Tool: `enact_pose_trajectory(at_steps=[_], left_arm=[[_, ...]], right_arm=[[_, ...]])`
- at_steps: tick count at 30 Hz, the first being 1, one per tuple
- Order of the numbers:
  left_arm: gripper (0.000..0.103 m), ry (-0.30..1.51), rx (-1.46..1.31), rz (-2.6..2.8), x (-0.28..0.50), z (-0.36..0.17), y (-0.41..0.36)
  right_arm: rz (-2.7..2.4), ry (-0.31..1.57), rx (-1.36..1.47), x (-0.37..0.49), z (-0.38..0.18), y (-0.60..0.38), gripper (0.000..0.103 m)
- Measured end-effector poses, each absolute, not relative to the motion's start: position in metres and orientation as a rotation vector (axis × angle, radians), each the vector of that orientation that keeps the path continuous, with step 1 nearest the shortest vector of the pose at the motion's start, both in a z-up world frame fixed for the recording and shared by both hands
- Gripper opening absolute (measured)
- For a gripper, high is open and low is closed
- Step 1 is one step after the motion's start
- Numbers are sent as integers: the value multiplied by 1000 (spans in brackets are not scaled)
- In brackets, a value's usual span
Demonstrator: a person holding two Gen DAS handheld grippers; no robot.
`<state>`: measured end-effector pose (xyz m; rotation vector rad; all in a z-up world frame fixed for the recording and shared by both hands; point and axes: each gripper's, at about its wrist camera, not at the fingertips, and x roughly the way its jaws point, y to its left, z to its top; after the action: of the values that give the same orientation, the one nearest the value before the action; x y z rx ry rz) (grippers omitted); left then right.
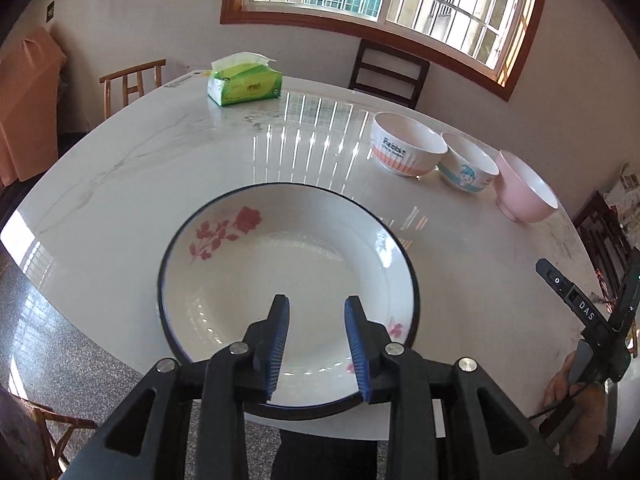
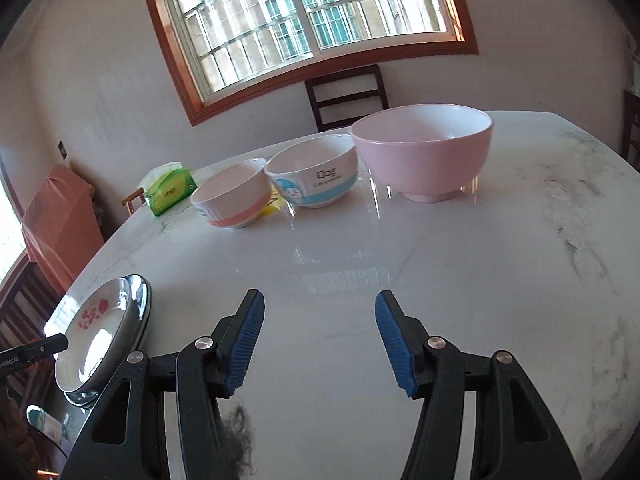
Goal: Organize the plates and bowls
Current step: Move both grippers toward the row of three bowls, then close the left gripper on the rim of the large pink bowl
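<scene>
A white plate [image 1: 280, 264] with a dark rim and red flower prints sits at the near edge of the white marble table [image 1: 160, 168]. My left gripper [image 1: 317, 312] hovers over its near part, jaws open with nothing between them. Three bowls stand in a row at the right: an orange-striped bowl [image 1: 406, 148], a blue cartoon bowl [image 1: 468, 168] and a pink bowl [image 1: 524, 188]. In the right wrist view my right gripper [image 2: 319, 308] is open and empty above bare table, with the pink bowl [image 2: 424, 152], blue bowl [image 2: 314, 174] and orange bowl [image 2: 234, 196] beyond it. The plate [image 2: 102, 332] lies at far left.
A green tissue pack [image 1: 244, 82] lies at the table's far side. Chairs [image 1: 388, 70] stand around the table under a barred window. The right gripper's body [image 1: 588, 320] shows at the right edge of the left wrist view.
</scene>
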<state>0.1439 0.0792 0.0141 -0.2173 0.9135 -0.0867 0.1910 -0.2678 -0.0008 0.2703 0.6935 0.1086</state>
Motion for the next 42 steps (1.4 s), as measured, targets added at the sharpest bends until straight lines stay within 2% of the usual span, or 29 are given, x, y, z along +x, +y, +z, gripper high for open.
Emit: enact_pose_trajectory(at_steps=[4, 8, 11, 15, 21, 29, 42], left_arm=[[30, 982, -201, -221, 159, 18, 34], [30, 1053, -237, -369, 185, 33, -7], [30, 1054, -205, -426, 205, 54, -42], [35, 1084, -195, -520, 238, 77, -89], [37, 1152, -102, -526, 303, 97, -158], [37, 1287, -9, -424, 377, 83, -215], [37, 1342, -73, -310, 416, 47, -228]], right_arm=[[52, 728, 391, 191, -6, -319, 59], [30, 771, 358, 192, -5, -344, 59], [23, 774, 255, 194, 8, -353, 50], [44, 798, 219, 208, 32, -377, 49], [88, 909, 212, 261, 72, -400, 48], [57, 1017, 135, 342, 96, -408, 48], [42, 1114, 167, 404, 64, -422, 48]])
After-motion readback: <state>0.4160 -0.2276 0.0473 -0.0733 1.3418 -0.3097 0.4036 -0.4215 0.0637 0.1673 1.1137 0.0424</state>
